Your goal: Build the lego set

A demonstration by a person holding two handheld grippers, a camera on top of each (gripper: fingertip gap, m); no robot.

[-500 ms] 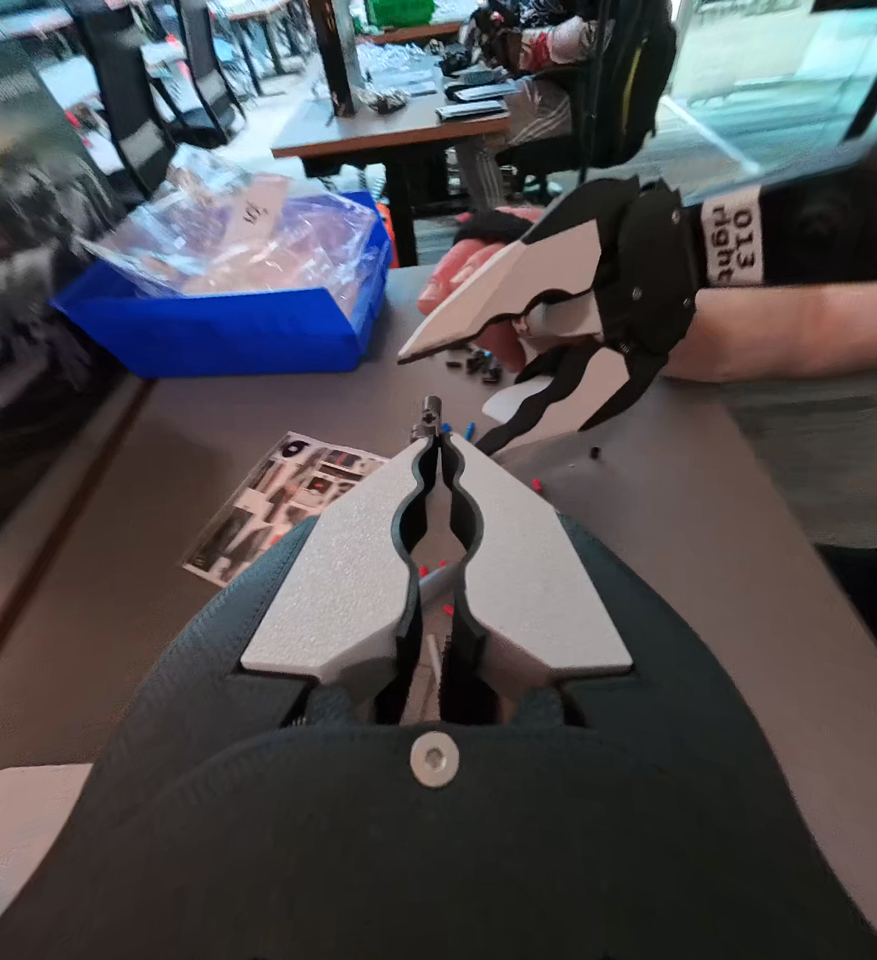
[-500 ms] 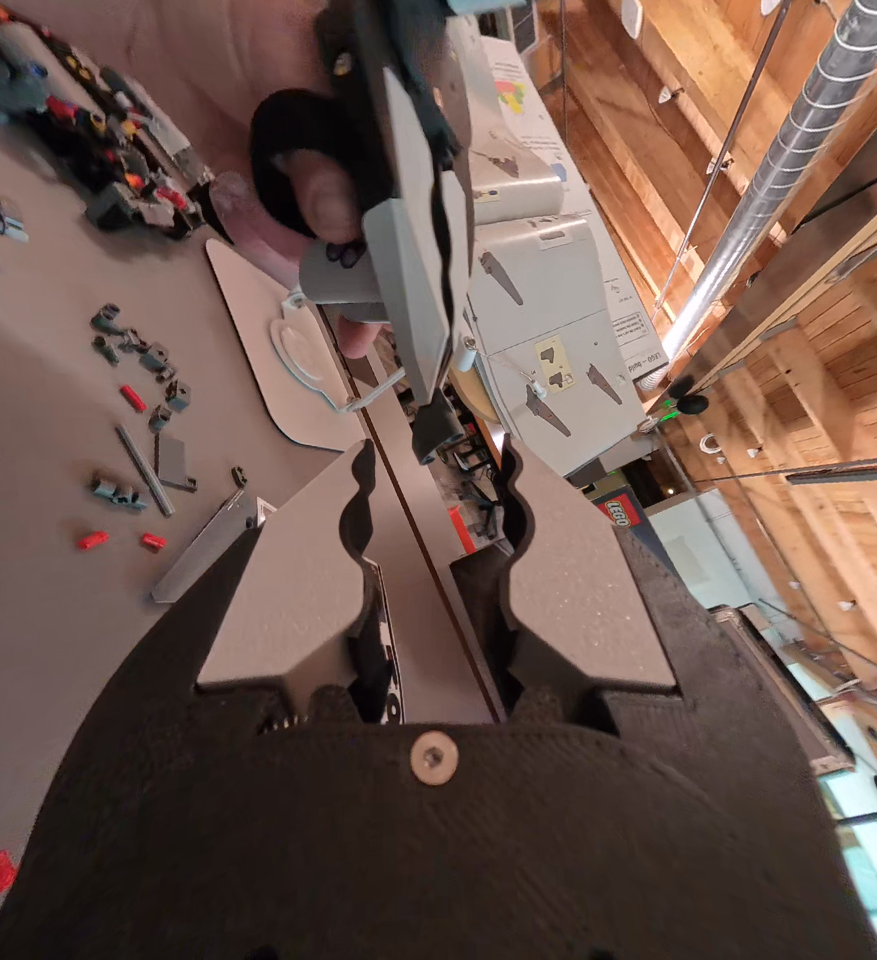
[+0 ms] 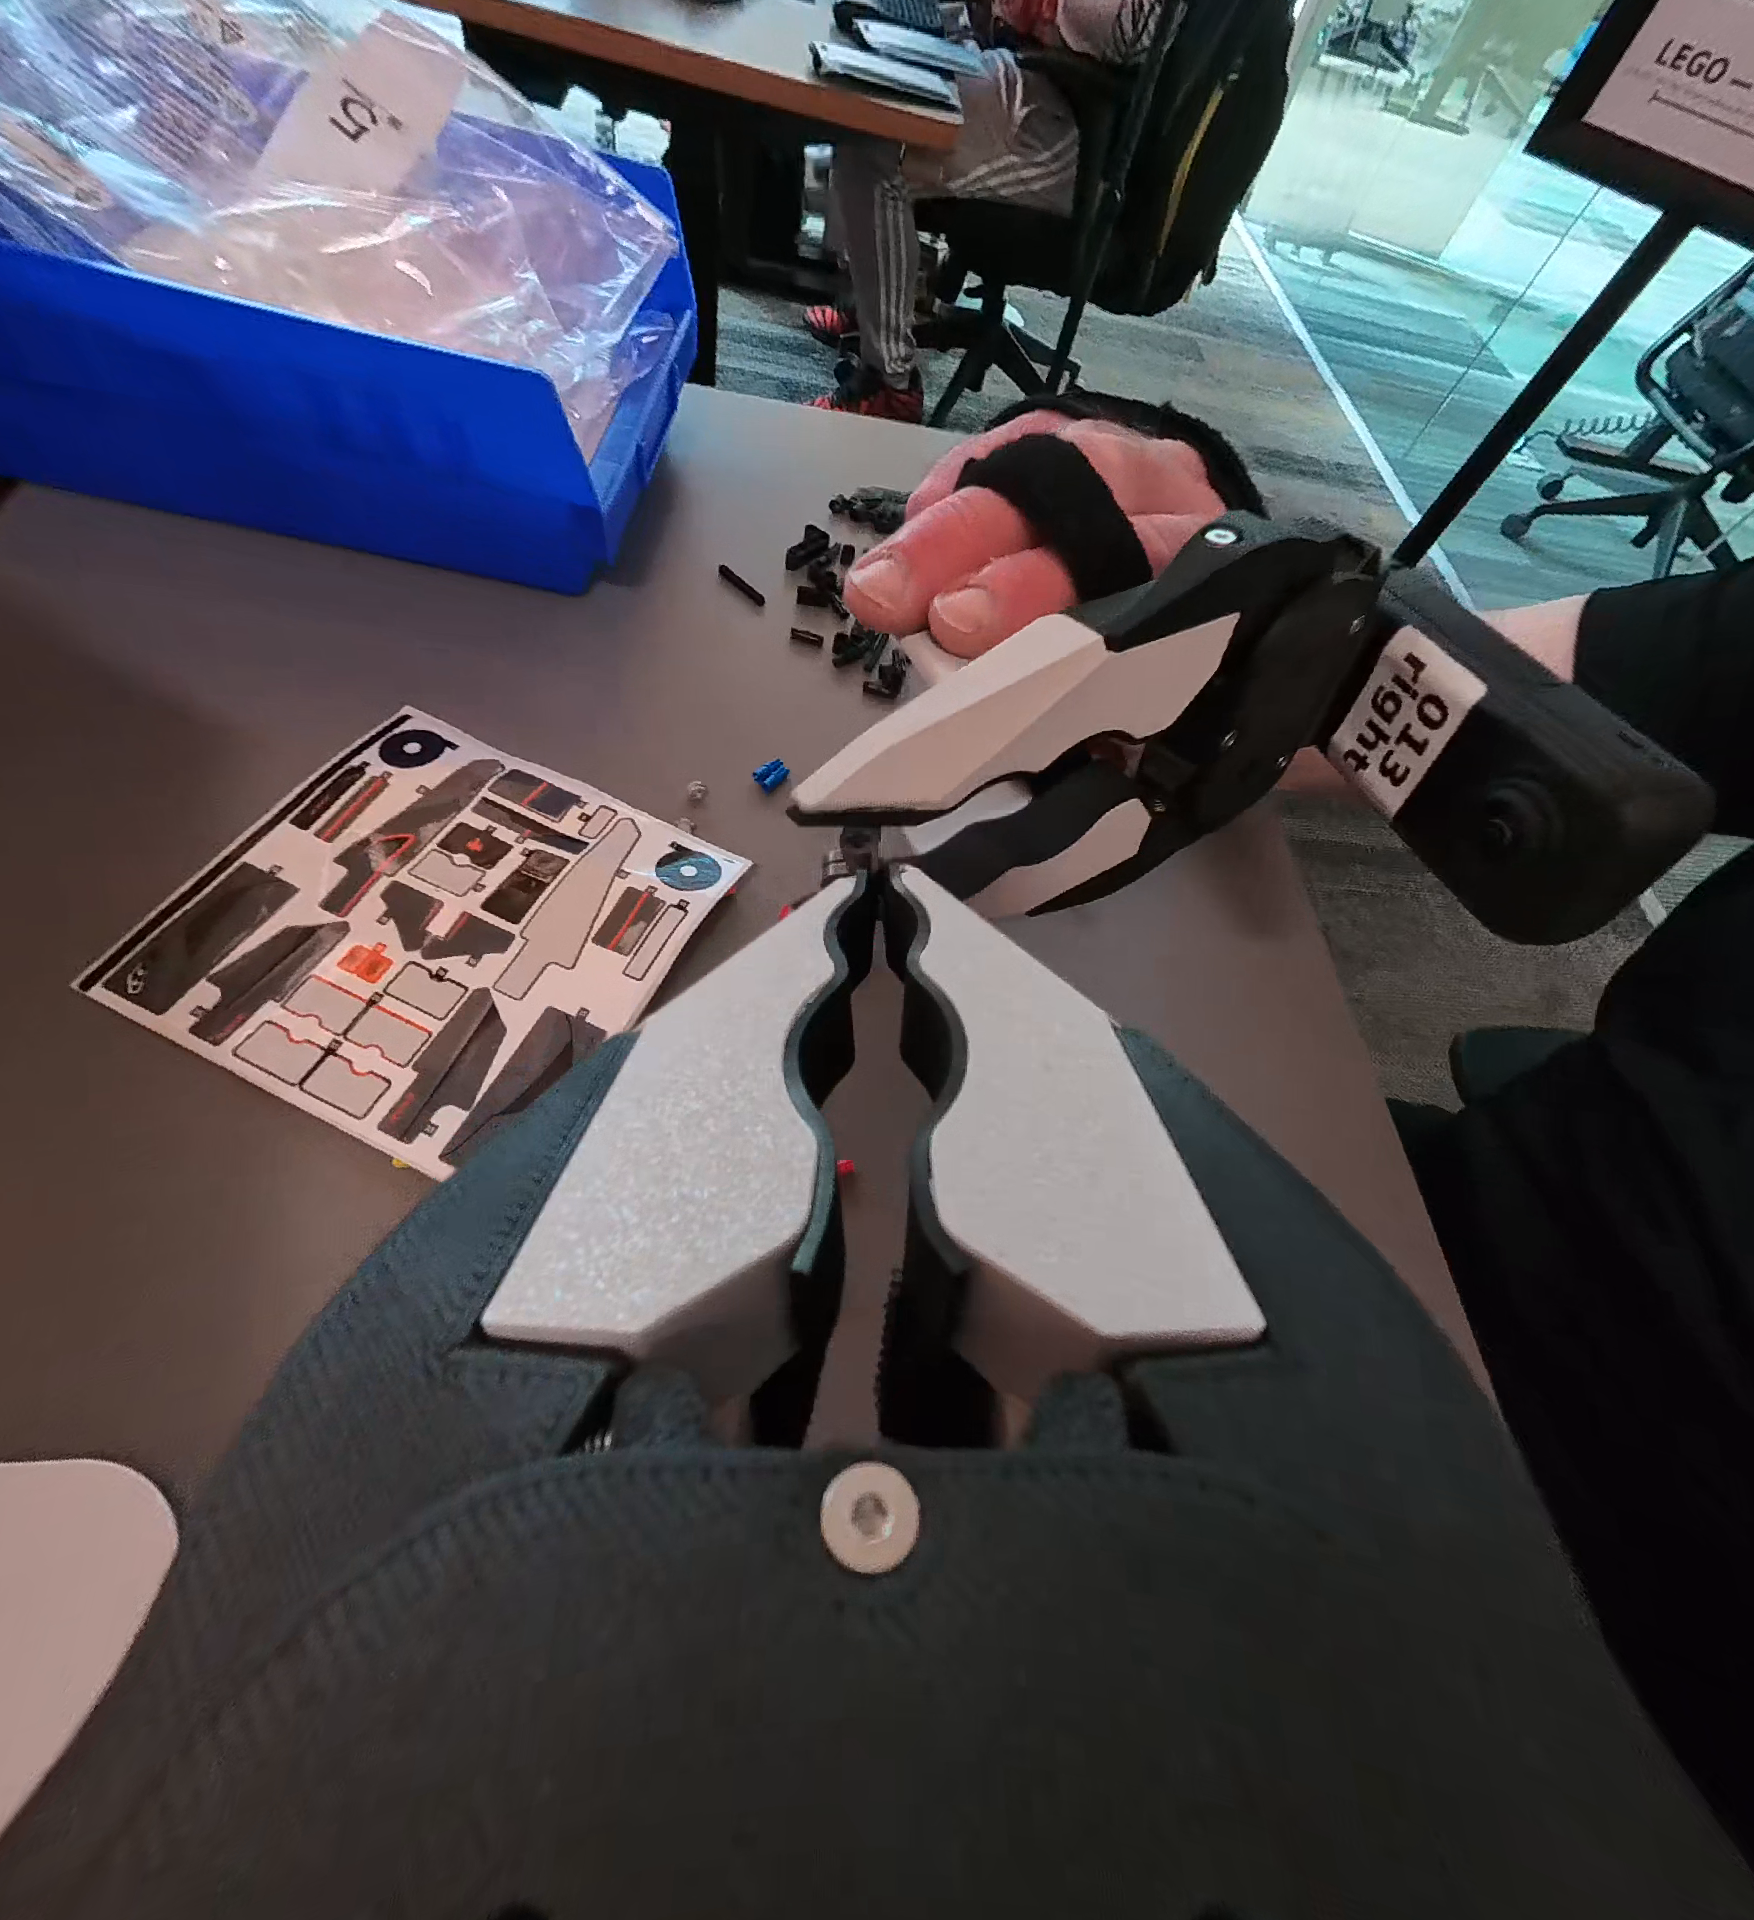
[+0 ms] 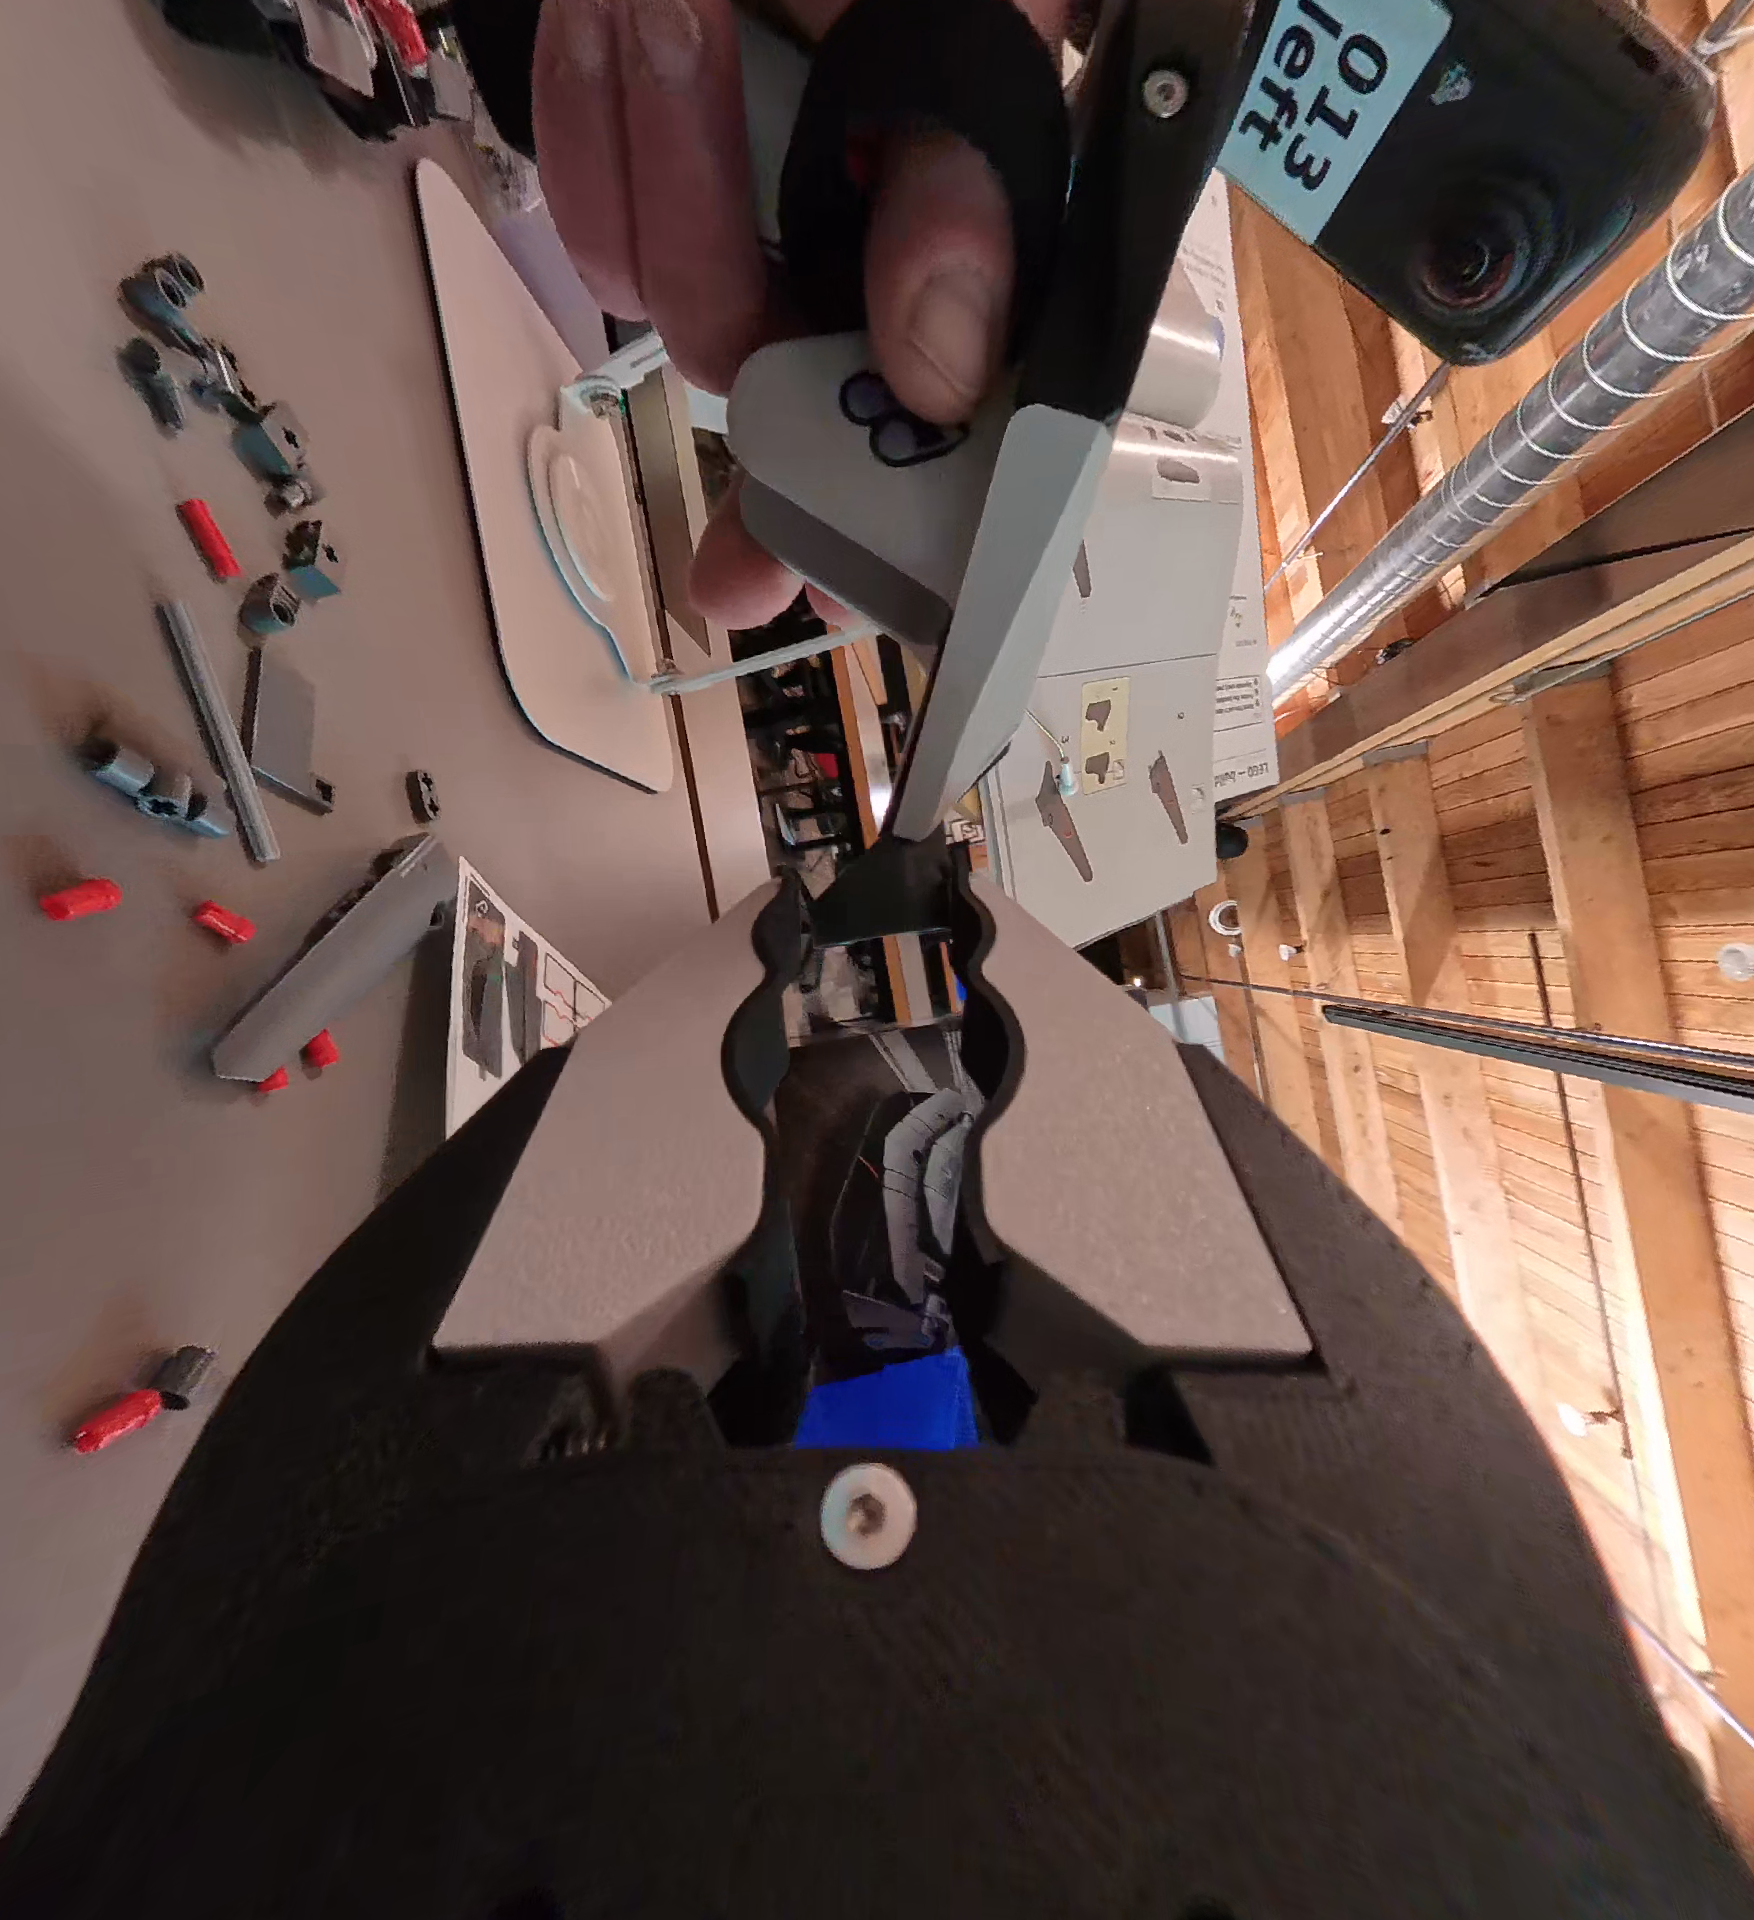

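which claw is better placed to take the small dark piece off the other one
Right, probably. The left claw is shut on the small dark piece, and the right claw sits with its tips around that piece, so it only needs to close.

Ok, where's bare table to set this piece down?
Bare table lies between the blue bin and the sticker sheet. It is crowded by the black pins near the right gripper, and among the red and grey parts.
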